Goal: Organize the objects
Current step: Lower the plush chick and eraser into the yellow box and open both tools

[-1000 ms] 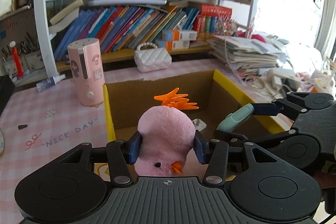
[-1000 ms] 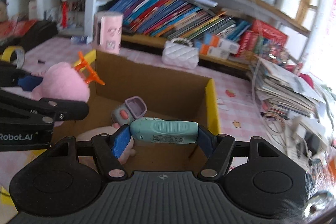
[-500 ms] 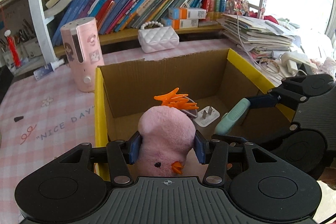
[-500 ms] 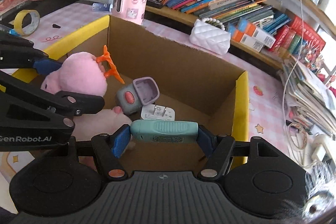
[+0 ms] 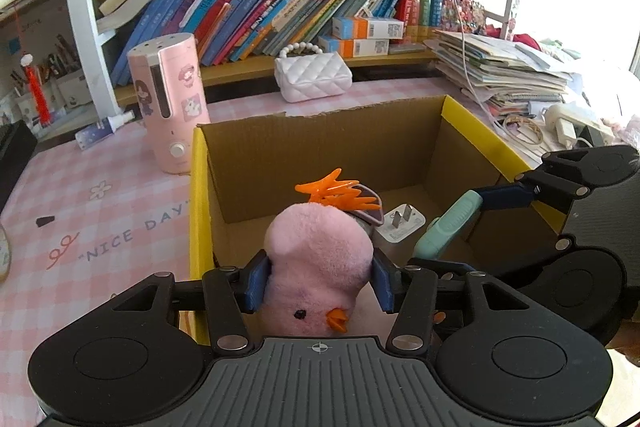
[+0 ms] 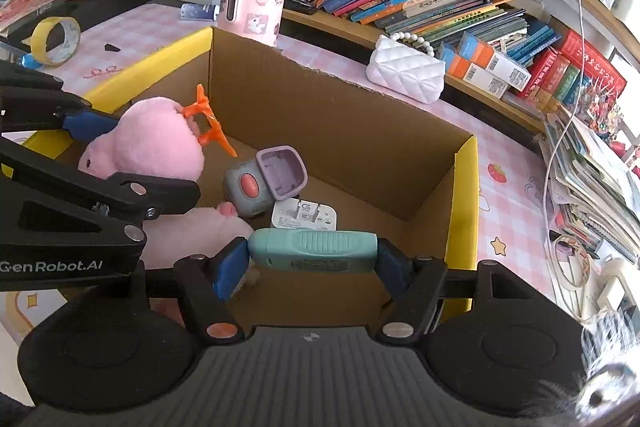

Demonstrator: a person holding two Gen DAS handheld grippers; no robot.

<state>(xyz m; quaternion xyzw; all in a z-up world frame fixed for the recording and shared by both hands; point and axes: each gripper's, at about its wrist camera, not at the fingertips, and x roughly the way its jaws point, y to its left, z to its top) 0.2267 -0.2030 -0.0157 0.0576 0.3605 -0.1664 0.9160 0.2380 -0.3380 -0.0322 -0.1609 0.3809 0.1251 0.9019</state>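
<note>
While gripped over the cardboard box [image 5: 320, 147]: pink plush chick [image 5: 320, 259], orange crest, in loosening left gripper [image 5: 320, 285]; teal device [image 6: 312, 250] clamped by right gripper [image 6: 312, 263]. Tablecloth [image 5: 100, 223] reads "NICE DAY"; device label illegible, perhaps.

Pink plush chick [image 5: 318, 267] and teal device [image 6: 313, 250] hang over open cardboard box [image 5: 320, 143].
</note>
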